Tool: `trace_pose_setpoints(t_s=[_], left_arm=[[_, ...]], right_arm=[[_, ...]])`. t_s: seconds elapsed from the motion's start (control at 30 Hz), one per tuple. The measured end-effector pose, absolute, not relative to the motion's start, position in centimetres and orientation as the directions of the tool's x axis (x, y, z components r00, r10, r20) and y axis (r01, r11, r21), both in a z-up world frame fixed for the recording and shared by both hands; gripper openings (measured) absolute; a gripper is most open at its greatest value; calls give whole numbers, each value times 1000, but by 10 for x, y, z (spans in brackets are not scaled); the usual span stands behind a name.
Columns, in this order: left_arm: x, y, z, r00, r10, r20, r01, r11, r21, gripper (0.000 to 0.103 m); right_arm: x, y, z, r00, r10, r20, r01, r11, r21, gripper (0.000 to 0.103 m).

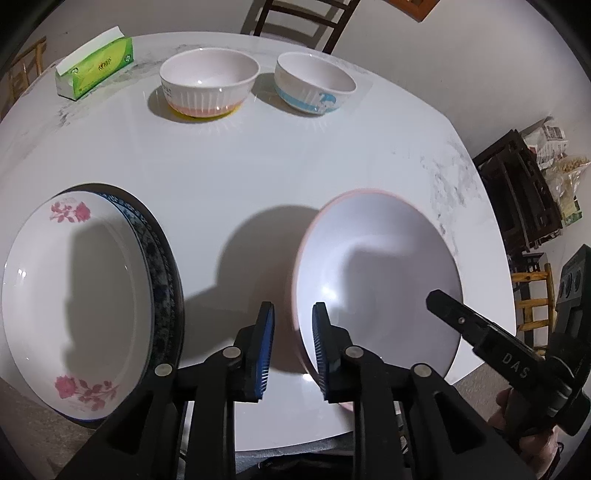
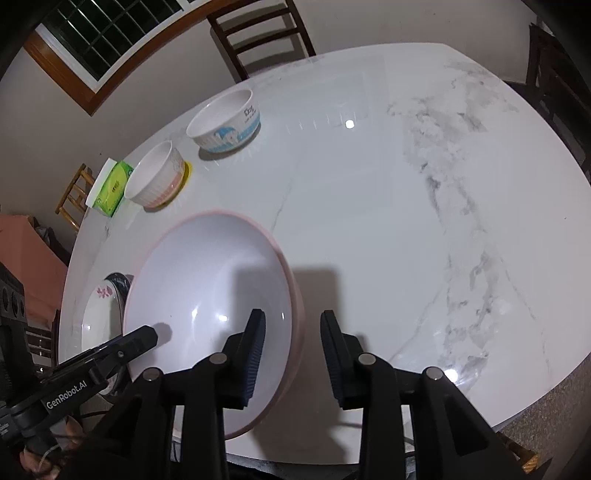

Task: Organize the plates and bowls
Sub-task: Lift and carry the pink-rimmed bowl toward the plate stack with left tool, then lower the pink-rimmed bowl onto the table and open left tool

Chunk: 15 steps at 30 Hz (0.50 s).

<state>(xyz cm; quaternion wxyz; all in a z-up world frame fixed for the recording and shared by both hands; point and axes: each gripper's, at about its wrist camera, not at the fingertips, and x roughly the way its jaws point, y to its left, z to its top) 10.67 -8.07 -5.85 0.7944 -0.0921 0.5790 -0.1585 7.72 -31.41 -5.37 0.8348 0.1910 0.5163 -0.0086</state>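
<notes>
Plates stacked; pink bowl set down, two small bowls loose.
Left hand-held gripper and right hand-held gripper straddle its rim, slightly open (gripping nothing).

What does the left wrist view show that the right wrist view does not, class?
Only the left wrist view: the dark blue-patterned plate under the rose plate, and a dark rack beside the table.

Only the right wrist view: a barred window and the table's grey-veined right side.

Both: the pink bowl, its rim between each open gripper's jaws, left gripper and right gripper; two small bowls, a green tissue box.
</notes>
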Motion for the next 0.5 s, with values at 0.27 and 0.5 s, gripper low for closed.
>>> trace_pose_setpoints(t_s=[0.27,0.5], left_arm=[[109,-66,-41,322,-373,-870,149,928,-343,23],[117,-54,-27,371,-370,-852,147,929,-340,23]], right_arm=[[89,-316,-25,499,113,-859,167,960,224,32],[114,-304,-2,522,130,-843,86,975,204,32]])
